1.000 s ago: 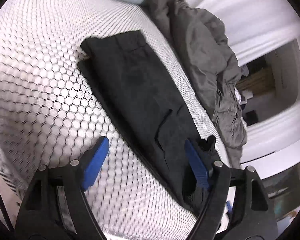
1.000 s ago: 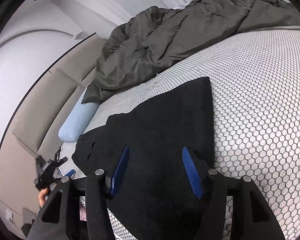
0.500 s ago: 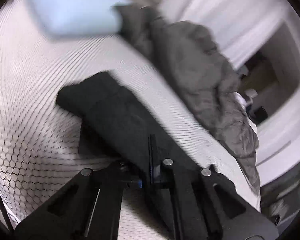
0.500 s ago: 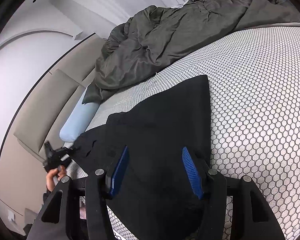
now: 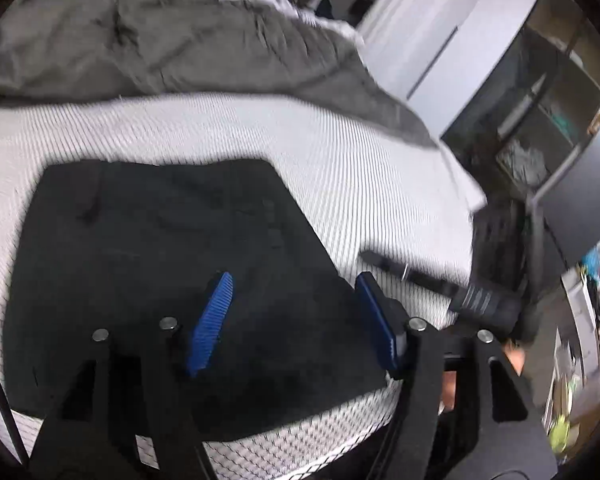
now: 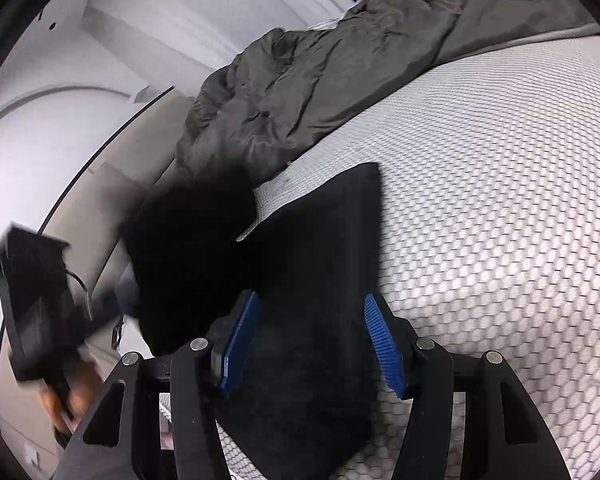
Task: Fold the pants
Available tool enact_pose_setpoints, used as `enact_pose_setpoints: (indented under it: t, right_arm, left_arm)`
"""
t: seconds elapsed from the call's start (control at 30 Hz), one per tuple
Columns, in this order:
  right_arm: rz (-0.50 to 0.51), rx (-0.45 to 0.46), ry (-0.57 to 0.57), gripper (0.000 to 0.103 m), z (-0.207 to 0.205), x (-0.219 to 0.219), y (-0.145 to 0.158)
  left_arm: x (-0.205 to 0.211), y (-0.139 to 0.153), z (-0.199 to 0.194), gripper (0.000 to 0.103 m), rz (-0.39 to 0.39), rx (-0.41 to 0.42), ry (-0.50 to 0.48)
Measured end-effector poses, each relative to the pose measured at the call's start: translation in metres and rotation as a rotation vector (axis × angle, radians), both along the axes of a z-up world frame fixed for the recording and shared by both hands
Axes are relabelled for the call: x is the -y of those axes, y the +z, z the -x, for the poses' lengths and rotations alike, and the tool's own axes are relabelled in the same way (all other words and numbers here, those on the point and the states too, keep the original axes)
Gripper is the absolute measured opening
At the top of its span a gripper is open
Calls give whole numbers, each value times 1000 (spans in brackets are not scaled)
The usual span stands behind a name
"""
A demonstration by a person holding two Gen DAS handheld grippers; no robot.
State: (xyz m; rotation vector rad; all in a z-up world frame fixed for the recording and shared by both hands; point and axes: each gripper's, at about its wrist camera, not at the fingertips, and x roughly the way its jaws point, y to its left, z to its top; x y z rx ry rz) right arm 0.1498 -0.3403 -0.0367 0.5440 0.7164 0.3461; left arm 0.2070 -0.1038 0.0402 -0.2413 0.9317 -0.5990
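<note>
- The left gripper (image 5: 296, 320) hangs over the black pants (image 5: 148, 272); its jaws have just been opening and now stand apart, with nothing pressed between the blue pads (image 5: 210, 322).
- The right gripper (image 6: 314, 346) stands about half open above the pants (image 6: 324, 264); it grips nothing.
- The pants lie folded flat on the white honeycomb mattress (image 6: 500, 208); a grey duvet (image 6: 340, 64) is bunched behind them.

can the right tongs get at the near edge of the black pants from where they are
Probably yes. The right tongs stand open right over the black pants on the honeycomb mattress, with nothing between pads and cloth. The grey duvet lies well behind, clear of that edge.
</note>
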Motion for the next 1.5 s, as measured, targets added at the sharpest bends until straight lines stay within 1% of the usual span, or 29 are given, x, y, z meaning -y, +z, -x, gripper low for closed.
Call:
enact_pose_setpoints:
  t: [0.03, 0.1, 0.13, 0.17, 0.23, 0.27, 0.3, 0.37, 0.47, 0.5, 0.57, 0.6, 0.63, 0.67, 0.77, 0.83, 0.9, 0.93, 0.97, 1.03, 1.07, 1.1, 1.2, 1.27, 1.33, 1.4, 1.43, 1.47, 1.5]
  right_arm:
    - [-7, -4, -11, 57, 1, 4, -1]
    - [-19, -11, -26, 57, 3, 12, -1]
    - [-19, -9, -28, 57, 4, 14, 0]
    - [-19, -7, -26, 57, 5, 15, 0]
    - [-18, -2, -9, 57, 6, 12, 2]
    - [-17, 2, 1, 57, 8, 11, 3]
    - [-17, 9, 18, 57, 8, 6, 4]
    - [-22, 20, 56, 57, 9, -5, 6]
    - [-46, 21, 120, 57, 6, -21, 5]
    - [-52, 17, 148, 57, 5, -28, 4]
    - [-59, 5, 192, 57, -2, -44, 1]
    - [-63, -3, 210, 57, -5, -50, 0]
    - [-61, -11, 228, 57, -9, -56, -1]
    - [-56, -15, 235, 57, -12, -60, -2]
    - [22, -71, 228, 57, -31, -77, -9]
    - [52, -150, 199, 57, -46, -83, -24]
    - [75, -175, 193, 57, -54, -88, -31]
    - [83, -165, 194, 56, -56, -91, -32]
    - [91, -157, 197, 53, -58, -93, -30]
    - [124, -126, 203, 22, -57, -100, -25]
    - [126, -113, 207, 16, -57, -101, -23]
    - [125, -71, 219, 11, -52, -105, -14]
    - [169, 88, 250, 9, -23, -115, 21]
    - [219, 134, 238, 9, -6, -115, 33]
    - [245, 83, 204, 10, -10, -108, 21]
    - [298, -62, 132, 10, -29, -96, -10]
    - [298, -124, 119, 11, -37, -91, -22]
    - [251, -165, 112, 12, -42, -84, -30]
    - [222, -163, 111, 15, -42, -81, -28]
  left_arm:
    - [-2, -5, 5, 61, 9, -23, -7]
    - [-14, -17, 20, 63, 60, -80, -15]
    - [-26, -17, 25, 63, 84, -93, -11]
    - [-38, -14, 30, 64, 105, -84, -8]
    - [-55, -3, 38, 71, 110, -23, 21]
    - [-65, 4, 36, 78, 103, 25, 57]
    - [-76, 9, 33, 81, 99, 59, 95]
    - [-93, 12, 12, 81, 67, 92, 202]
    - [-113, -3, -16, 81, -42, 112, 340]
    - [-120, -15, -23, 81, -59, 106, 382]
    - [-137, -40, -28, 81, 12, 74, 420]
    - [-146, -54, -29, 81, 56, 33, 441]
    - [-154, -64, -30, 81, 73, -24, 458]
    - [-158, -69, -32, 81, 74, -40, 454]
    - [-166, -69, -30, 81, 38, -3, 440]
    - [-168, -78, -33, 81, 14, -40, 424]
    - [-163, -87, -37, 81, -10, -63, 421]
    - [-164, -92, -39, 81, -11, -76, 415]
    - [-160, -96, -38, 81, -5, -87, 407]
    - [-154, -97, -40, 81, -6, -94, 396]
    - [-153, -94, -40, 81, -9, -87, 393]
    - [-154, -92, -38, 81, -8, -83, 391]
    - [-165, -79, -30, 81, 26, -59, 396]
    - [-170, -71, -24, 81, 28, -39, 396]
    - [-172, -70, -24, 81, -8, -36, 403]
    - [-174, -73, -24, 81, -51, -57, 416]
    - [-172, -73, -25, 81, -61, -70, 418]
    - [-171, -73, -25, 81, -61, -77, 415]
    - [-171, -73, -24, 81, -56, -78, 409]
